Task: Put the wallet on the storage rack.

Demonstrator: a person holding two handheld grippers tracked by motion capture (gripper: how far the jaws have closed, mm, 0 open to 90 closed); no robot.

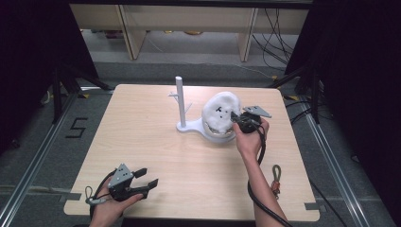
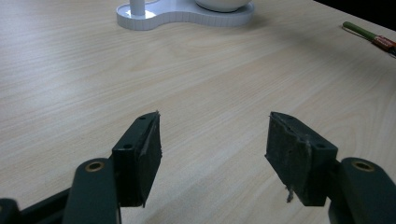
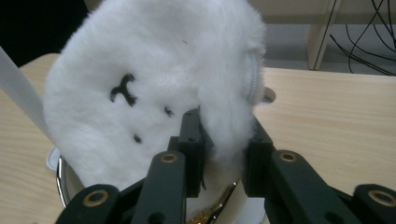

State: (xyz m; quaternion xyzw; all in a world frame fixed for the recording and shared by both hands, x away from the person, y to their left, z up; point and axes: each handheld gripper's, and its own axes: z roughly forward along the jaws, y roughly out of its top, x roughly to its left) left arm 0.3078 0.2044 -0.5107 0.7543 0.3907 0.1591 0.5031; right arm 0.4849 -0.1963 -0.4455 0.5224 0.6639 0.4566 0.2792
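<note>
My right gripper [image 3: 223, 154] is clamping a fold of the white plush toy [image 3: 154, 88], which is sitting in the bowl [image 1: 218, 135] on the white stand [image 1: 182, 124]; my left gripper [image 2: 212, 154] is resting with jaws apart near the table [image 1: 156, 156] edge

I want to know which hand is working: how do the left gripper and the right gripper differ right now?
The left gripper is open with bare table between its jaws; the right gripper has the white plush toy's edge between its pads. The left sits at the near edge, the right by the white stand. Both are hand-held.
</note>
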